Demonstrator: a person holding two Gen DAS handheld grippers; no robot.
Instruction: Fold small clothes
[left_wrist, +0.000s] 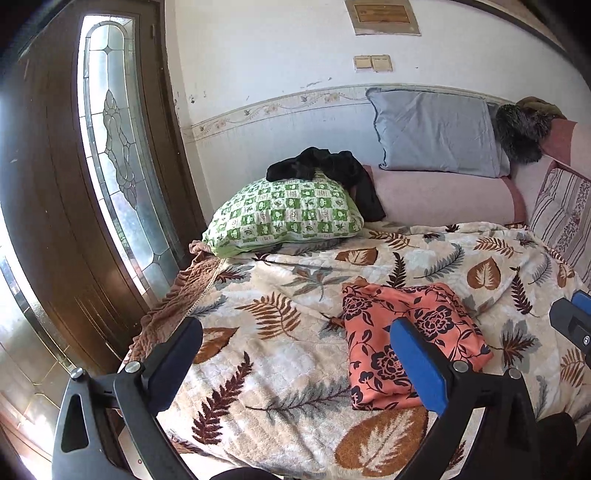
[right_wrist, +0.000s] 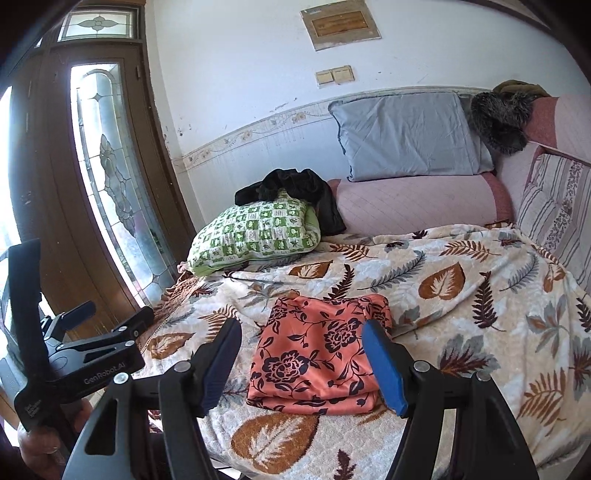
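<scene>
A folded orange cloth with dark flowers (left_wrist: 406, 332) (right_wrist: 317, 354) lies flat on the leaf-patterned blanket (left_wrist: 288, 369) (right_wrist: 461, 332). My left gripper (left_wrist: 295, 325) stands wide open over the blanket to the left of the cloth, with nothing between its fingers; its blue right pad (left_wrist: 417, 365) overlaps the cloth's near edge in the picture. My right gripper (right_wrist: 301, 328) is open and hangs above the cloth, which shows between its pads without touching them. In the right wrist view the left gripper (right_wrist: 110, 314) sits at the far left, held by a hand (right_wrist: 37, 446).
A green checked pillow (left_wrist: 284, 218) with a black garment (left_wrist: 328, 170) on it lies at the back left. Behind it are a pink bolster (left_wrist: 443, 199), a grey-blue pillow (left_wrist: 436, 133) and a striped cushion (left_wrist: 561, 214). A brown glazed door (left_wrist: 110, 166) borders the bed's left edge.
</scene>
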